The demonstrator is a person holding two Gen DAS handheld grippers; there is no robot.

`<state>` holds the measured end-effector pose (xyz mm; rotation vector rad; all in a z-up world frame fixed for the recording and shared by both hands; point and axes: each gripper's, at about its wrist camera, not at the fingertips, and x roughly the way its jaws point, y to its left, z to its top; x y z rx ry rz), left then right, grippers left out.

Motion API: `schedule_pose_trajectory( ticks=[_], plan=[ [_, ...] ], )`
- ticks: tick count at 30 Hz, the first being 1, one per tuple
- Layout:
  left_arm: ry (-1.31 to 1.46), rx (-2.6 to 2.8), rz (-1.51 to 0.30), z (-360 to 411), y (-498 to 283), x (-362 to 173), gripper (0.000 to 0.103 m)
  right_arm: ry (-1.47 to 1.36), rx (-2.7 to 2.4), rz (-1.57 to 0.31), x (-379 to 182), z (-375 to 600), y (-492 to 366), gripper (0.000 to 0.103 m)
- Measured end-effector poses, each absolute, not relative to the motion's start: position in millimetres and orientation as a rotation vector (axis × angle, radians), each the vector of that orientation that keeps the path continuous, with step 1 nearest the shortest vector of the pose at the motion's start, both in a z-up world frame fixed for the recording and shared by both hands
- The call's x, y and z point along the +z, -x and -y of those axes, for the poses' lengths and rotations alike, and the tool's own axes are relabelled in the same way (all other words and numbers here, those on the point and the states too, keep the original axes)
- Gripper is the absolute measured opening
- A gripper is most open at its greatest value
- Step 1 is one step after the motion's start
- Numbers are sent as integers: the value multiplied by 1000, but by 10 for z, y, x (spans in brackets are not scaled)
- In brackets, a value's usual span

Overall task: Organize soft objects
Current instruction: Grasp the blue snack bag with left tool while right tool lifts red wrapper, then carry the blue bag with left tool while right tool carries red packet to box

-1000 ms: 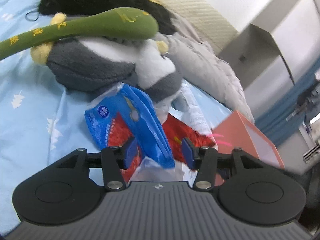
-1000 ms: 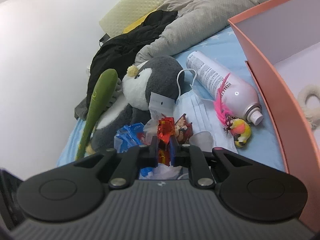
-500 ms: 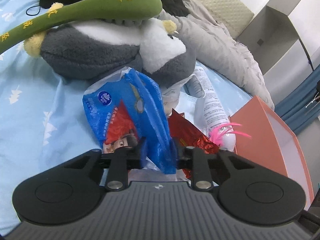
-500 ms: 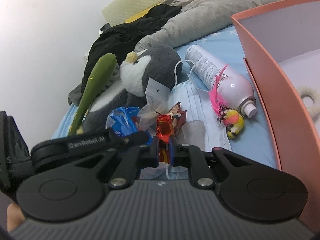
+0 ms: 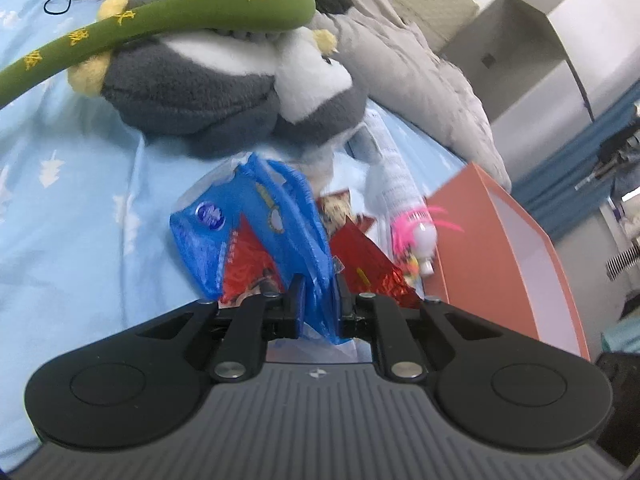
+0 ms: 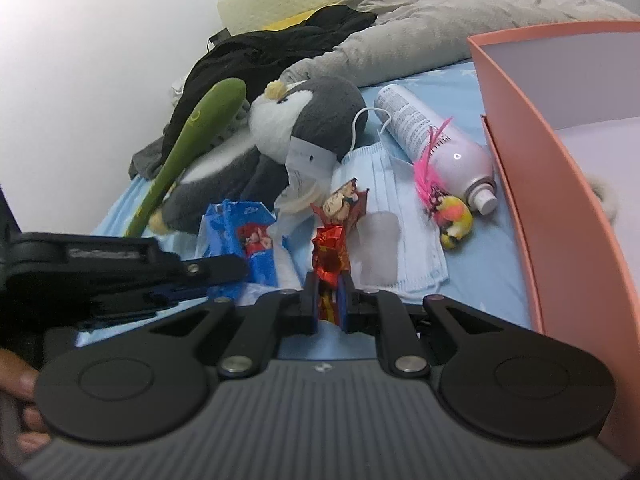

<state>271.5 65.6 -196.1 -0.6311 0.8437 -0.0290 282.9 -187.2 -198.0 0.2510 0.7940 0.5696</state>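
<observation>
My left gripper [image 5: 319,296] is shut on a blue snack wrapper [image 5: 256,232], which also shows in the right wrist view [image 6: 244,236]. My right gripper [image 6: 329,300] is shut on a red foil wrapper [image 6: 330,248], seen beside the blue one in the left wrist view [image 5: 368,264]. A grey and white plush penguin [image 5: 224,84] lies just beyond on the blue bed sheet [image 5: 80,208], with a green plush stick [image 5: 180,20] across it. The penguin [image 6: 304,128] and stick [image 6: 192,136] also show in the right wrist view.
An open orange box [image 6: 532,152] stands at the right, also in the left wrist view [image 5: 496,256]. A white spray can [image 6: 436,140], a pink feather toy [image 6: 444,204], a face mask [image 6: 392,184], black clothes [image 6: 272,52] and a grey quilt [image 6: 432,24] lie around.
My left gripper closed on the blue wrapper and drew back slightly. My right gripper kept its hold on the red wrapper while the left gripper came into its view.
</observation>
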Motion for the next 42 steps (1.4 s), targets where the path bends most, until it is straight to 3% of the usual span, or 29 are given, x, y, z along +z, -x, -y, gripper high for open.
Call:
schedule_pose_trajectory(
  ticks=[15,24,27,29,30,33,34,42],
  plan=[
    [468,-150,-931,-631,-1910,-1712,16,-7,509,-786,-1721,1739,-1996,13],
    [544,-77,-913,-809,-1432,-1765,17,115,530,-814,-1643,1553,-1557,13],
    [601,-65,-888,-884,-1342,-1786,26,79,542,-846,-1628,1518,-1488,15],
    [616,-35,-866,-921,-1273,-1785,38,78,537,-867,-1630,1474,-1455,18],
    [617,-28,-854,-928,-1250,-1781,46,71,534,-878,-1630,1460,-1441,25],
    [666,-10,-816,-980,-1161,-1805,51,12,533,-894,-1618,1473,-1412,59],
    [682,-7,-800,-997,-1121,-1821,51,-14,525,-892,-1618,1491,-1413,65],
    [736,-28,-765,-970,-1116,-1915,51,-134,397,-954,-1798,1523,-1692,66]
  ],
)
